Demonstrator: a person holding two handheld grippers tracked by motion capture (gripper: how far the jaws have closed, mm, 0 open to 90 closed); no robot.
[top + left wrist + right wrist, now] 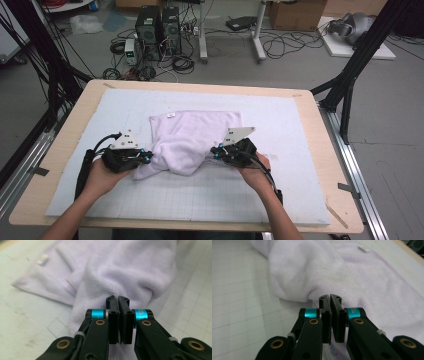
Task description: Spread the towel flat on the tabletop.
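A pale lilac towel (192,135) lies bunched in the middle of the mat, its far part flat with a small label (170,115). My left gripper (148,158) is at the towel's near left corner, held in the person's left hand. In the left gripper view its jaws (118,298) are pressed together with towel (130,267) fabric pinched between them. My right gripper (215,151) is at the near right side of the towel. In the right gripper view its jaws (330,297) are also shut on a fold of the towel (304,270).
The towel rests on a light grey gridded mat (280,115) covering a wooden table (90,95). Black frame posts (350,70) stand at the table's sides. Computers (157,25), cables and a cardboard box (297,15) sit on the floor beyond.
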